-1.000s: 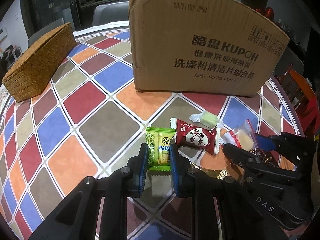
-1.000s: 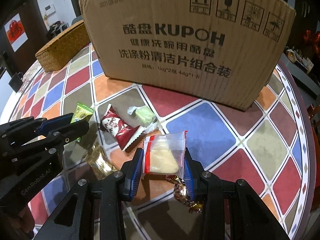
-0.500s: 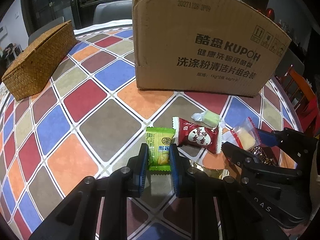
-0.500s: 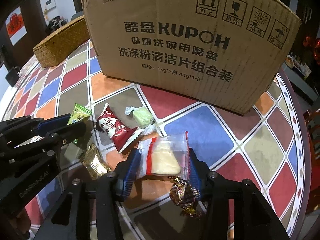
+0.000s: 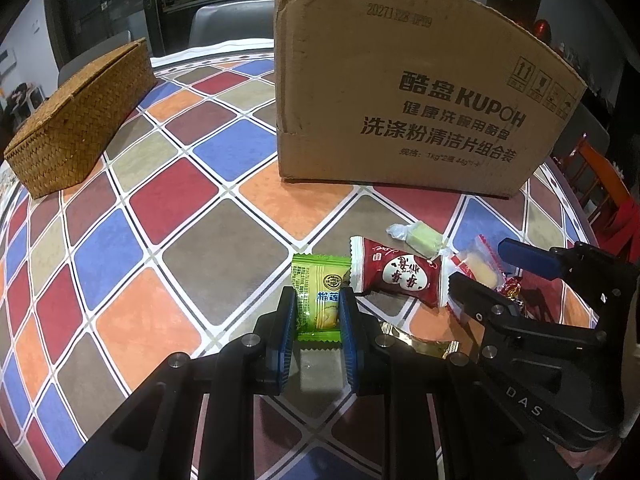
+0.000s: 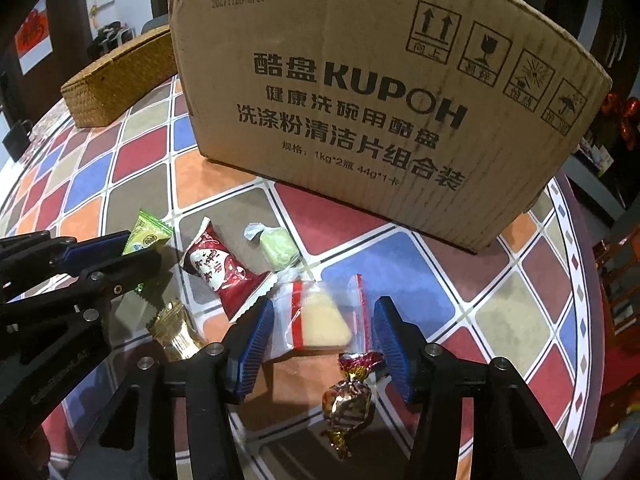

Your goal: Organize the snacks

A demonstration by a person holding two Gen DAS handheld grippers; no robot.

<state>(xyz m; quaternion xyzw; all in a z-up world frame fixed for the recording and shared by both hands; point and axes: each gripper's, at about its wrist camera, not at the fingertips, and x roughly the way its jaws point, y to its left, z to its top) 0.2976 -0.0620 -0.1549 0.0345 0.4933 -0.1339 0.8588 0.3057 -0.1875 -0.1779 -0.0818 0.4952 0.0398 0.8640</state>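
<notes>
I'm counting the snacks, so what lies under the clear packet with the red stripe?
Under the clear packet, its left corner overlaps the red packet, and a foil-wrapped candy lies at its near edge. Bare tablecloth shows around it. Anything beneath its pale filling is hidden.

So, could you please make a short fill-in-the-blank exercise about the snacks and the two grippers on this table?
1. The left gripper is shut on the ____ snack packet.
2. The jaws of the right gripper have just been ____, with the clear packet with a red stripe lying between them.
3. Behind the snacks stands a large ____ box printed KUPOH.
4. The red packet lies between the green packet and the ____ gripper.

Missing words: green; opening; cardboard; right
</notes>
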